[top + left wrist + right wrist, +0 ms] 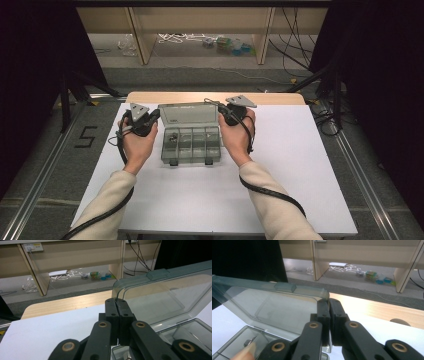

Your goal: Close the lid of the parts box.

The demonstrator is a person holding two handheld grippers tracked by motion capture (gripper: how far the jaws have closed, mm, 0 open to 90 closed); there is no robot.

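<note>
Centrally on the white bench (300,165) sat the compartment box (191,144), its clear lid (189,114) standing raised at the box's far edge. The left gripper (150,119), jaws pressed together, pinched the lid's left corner (115,299); the right gripper (223,116), likewise pressed together, pinched the lid's right corner (325,297). Small metal parts (172,137) lay in the compartment at the box's left end. By judgement, the step in hand was swinging the lid on its hinge, whether open or shut cannot be told. The next move called for both grippers to travel together about the hinge line, keeping equal grip so that the lid did not twist or drag the box across the bench.
</note>
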